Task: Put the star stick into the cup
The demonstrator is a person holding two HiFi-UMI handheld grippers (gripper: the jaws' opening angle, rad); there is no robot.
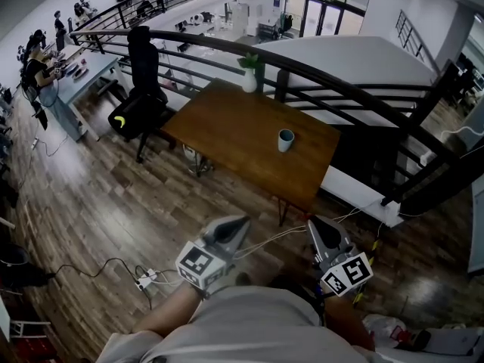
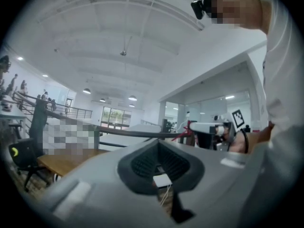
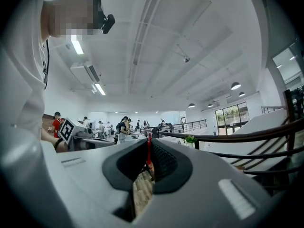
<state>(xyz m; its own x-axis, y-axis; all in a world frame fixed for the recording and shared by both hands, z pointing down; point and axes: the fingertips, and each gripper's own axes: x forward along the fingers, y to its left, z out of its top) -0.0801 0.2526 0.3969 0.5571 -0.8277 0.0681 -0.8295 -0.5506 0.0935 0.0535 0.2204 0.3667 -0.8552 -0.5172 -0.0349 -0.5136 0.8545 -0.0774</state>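
Observation:
A pale blue-grey cup [image 1: 285,140] stands upright on the brown wooden table [image 1: 227,138], toward its right end. Both grippers are held close to my body, over the floor and well short of the table. My right gripper [image 1: 314,224] [image 3: 148,142] is shut on the thin red star stick [image 3: 149,152], which runs up between its pads. In the left gripper view the stick's red end [image 2: 186,128] pokes out of the right gripper [image 2: 209,127]. My left gripper [image 1: 240,222] [image 2: 159,144] has its jaws together with nothing held between them.
A white vase with a green plant [image 1: 249,74] stands at the table's far edge. A black office chair [image 1: 144,97] sits left of the table. A curved dark railing [image 1: 340,82] runs behind it. A power strip [image 1: 145,280] and cables lie on the wood floor.

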